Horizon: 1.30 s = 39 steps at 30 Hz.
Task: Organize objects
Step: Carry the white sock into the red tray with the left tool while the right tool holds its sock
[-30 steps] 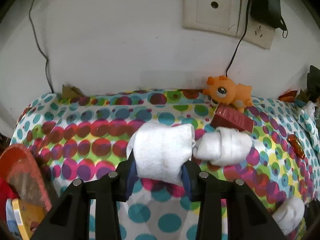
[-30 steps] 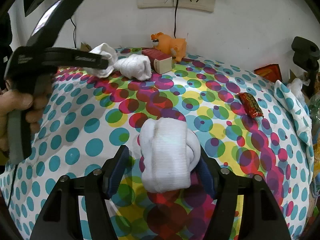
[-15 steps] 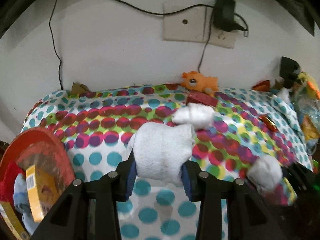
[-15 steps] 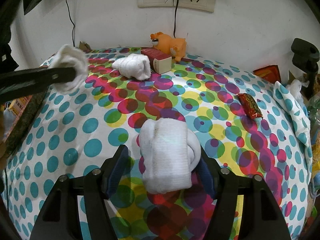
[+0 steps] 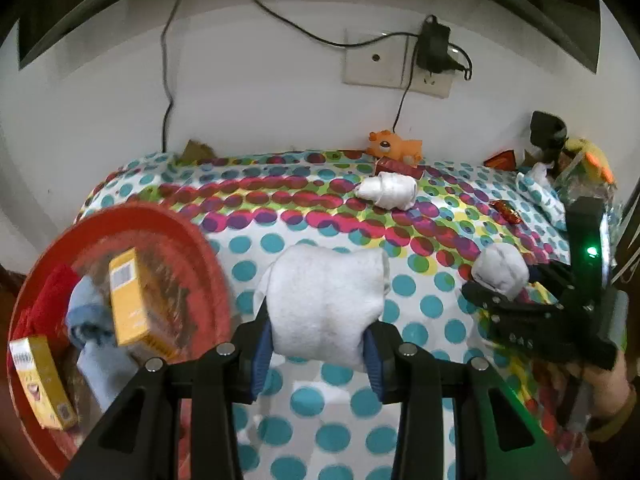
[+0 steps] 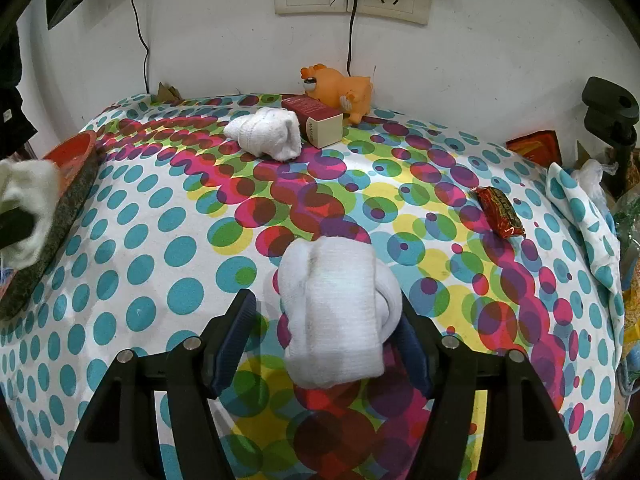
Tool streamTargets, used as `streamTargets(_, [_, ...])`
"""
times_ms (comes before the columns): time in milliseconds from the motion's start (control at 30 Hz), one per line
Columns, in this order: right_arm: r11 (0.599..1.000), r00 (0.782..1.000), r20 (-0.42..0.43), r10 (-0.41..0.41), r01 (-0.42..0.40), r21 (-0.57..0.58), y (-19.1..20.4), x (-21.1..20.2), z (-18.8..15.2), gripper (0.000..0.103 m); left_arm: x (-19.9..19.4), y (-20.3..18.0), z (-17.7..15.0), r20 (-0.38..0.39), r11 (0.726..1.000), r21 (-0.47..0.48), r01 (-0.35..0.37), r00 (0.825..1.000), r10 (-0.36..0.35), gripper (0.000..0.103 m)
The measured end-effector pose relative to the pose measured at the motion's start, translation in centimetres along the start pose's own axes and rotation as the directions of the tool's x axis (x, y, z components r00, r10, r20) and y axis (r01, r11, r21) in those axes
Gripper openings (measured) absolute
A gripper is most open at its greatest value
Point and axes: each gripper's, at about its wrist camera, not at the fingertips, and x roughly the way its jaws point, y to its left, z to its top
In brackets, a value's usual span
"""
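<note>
- The rolled white sock sat clamped between the pads of the left gripper, lifted off the bench. It bulged over both pads, so it looked soft, light and springy, unlikely to slip or take harm from a firm squeeze.
- Across the thick middle of the roll seemed the right hold; a pinch on a loose cuff would likely let it unroll.
- A second rolled sock lay on the spotted cloth between the fingers of the right gripper. The right pad touched it, but a gap showed at the left pad, so the jaws stood apart and had not closed on it.
- A third sock bundle rested at about twelve o'clock from that one, touching a small maroon box, with an orange toy just behind at the wall.
- At nine o'clock from the held sock stood a red basket with yellow boxes and a blue cloth inside, probably where the sock belonged.
- A red snack wrapper lay at two o'clock from the right gripper, well apart.
</note>
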Motion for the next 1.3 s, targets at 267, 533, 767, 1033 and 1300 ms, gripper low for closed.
streamTargets(267, [1.0, 1.0, 0.0, 0.0, 0.0, -0.001, 0.0, 0.0, 0.0, 0.065, -3.3, 3.8, -0.8, 0.021, 0.999, -0.037, -0.023, 1.0, 0.023, 0.04])
streamTargets(533, [1.0, 1.0, 0.0, -0.001, 0.001, -0.001, -0.1, 0.0, 0.0, 0.065, -5.0, 8.6, -0.9, 0.024, 0.992, -0.095, -0.085, 0.996, 0.087, 0.04])
streamTargets(767, [1.0, 1.0, 0.0, -0.001, 0.001, -0.002, -0.1, 0.0, 0.0, 0.065, -5.6, 12.5, -1.3, 0.031, 0.978, -0.13, -0.161, 0.986, 0.166, 0.04])
streamTargets(1033, [1.0, 1.0, 0.0, -0.001, 0.001, -0.004, -0.2, 0.0, 0.0, 0.065, -5.2, 17.8, -1.4, 0.006, 0.947, -0.25, -0.199, 0.978, 0.207, 0.04])
streamTargets(1300, [1.0, 1.0, 0.0, -0.001, 0.001, -0.004, -0.1, 0.0, 0.0, 0.065, -5.2, 21.4, -1.0, 0.011, 0.925, -0.295, -0.24, 0.967, 0.254, 0.04])
